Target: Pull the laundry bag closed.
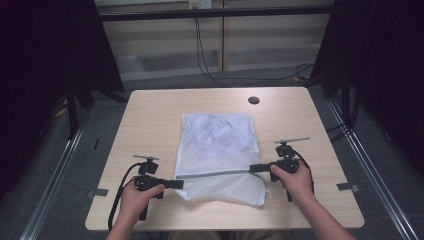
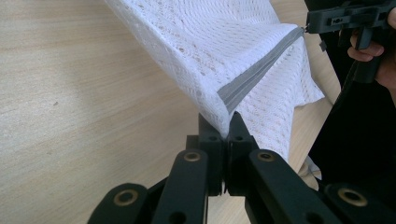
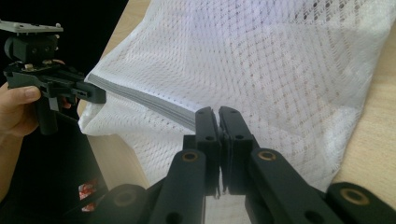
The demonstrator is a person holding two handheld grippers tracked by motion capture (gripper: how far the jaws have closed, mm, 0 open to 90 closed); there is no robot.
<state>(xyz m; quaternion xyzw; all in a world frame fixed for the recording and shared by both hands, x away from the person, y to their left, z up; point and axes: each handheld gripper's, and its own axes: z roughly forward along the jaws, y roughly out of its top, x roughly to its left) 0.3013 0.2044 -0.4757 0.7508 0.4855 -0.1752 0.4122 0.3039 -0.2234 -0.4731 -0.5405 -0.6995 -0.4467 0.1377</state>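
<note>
The light wooden surface (image 1: 150,115) carries a white mesh bag (image 1: 217,145), which lies in its middle with something pale inside its far part. Along the near part of the bag runs a grey zipper band (image 1: 215,173), stretched between both tools. The left gripper (image 1: 181,184) is clenched on the left end of this band, and the right gripper (image 1: 251,168) is clenched on the right end. To do this step well, I think both hands should keep equal tension, so the band stays straight and the thin mesh does not slip out or tear.
</note>
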